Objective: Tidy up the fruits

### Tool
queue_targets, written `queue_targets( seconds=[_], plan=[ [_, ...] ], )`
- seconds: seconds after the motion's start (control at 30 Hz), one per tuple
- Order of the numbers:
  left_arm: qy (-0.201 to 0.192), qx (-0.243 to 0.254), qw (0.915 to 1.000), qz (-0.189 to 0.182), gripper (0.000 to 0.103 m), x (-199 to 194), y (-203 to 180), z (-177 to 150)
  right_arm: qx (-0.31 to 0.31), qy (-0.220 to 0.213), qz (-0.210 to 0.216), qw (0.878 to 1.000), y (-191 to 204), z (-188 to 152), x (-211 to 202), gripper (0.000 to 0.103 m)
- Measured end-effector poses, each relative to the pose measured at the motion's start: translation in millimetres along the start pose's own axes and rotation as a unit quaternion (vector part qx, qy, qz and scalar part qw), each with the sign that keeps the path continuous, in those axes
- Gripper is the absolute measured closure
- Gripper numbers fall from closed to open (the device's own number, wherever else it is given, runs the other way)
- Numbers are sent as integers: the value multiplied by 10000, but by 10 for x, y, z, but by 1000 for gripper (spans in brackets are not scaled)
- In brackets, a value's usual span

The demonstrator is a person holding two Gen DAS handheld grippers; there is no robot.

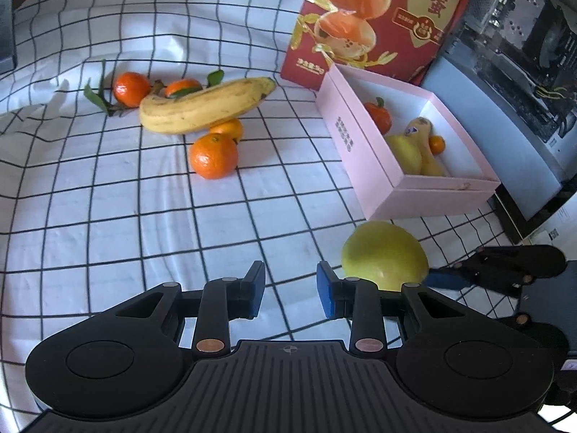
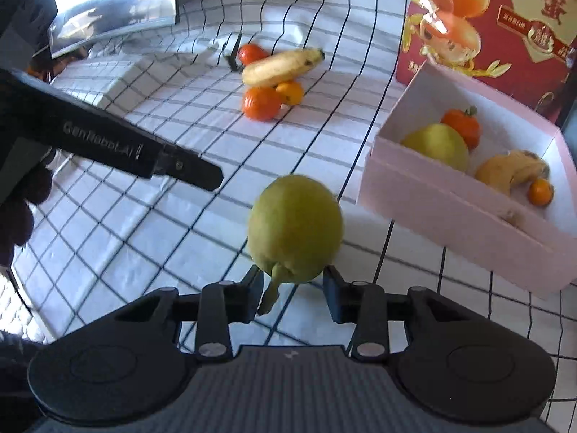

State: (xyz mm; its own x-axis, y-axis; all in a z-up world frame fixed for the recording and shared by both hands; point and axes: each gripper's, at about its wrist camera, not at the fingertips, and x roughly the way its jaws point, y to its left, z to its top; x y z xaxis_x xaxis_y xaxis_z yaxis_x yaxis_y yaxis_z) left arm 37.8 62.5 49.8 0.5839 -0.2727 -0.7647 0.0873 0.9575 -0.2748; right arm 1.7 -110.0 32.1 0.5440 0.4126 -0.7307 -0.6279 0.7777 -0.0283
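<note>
Right tool [image 2: 292,290] clamps the pear [image 2: 295,229] near the pink box [image 2: 465,223]; next, lower it inside; left tool [image 1: 290,290] gapes apart

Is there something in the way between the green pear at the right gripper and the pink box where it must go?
Nothing visible blocks it. Only bare checked cloth lies between the green pear at the right gripper and the pink box. The box's near wall must be cleared, and a free space shows inside, near the far wall.

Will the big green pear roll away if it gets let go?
Probably. The round green pear looks smooth, so it may slip between the right tool fingers. On the checked cloth it would likely wobble and roll crookedly.
</note>
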Motion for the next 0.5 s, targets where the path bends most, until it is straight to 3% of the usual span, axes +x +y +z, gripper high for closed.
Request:
queue_targets(
  seconds=[0.33,0.5],
  plan=[
    [-184,15,9996,-219,68,101,-25,164,-36,-535,-268,9982,6,281,-19,67],
    [-262,-45,9994,-222,68,118,11,258,59,-677,-472,9966,6,346,95,57]
  ],
)
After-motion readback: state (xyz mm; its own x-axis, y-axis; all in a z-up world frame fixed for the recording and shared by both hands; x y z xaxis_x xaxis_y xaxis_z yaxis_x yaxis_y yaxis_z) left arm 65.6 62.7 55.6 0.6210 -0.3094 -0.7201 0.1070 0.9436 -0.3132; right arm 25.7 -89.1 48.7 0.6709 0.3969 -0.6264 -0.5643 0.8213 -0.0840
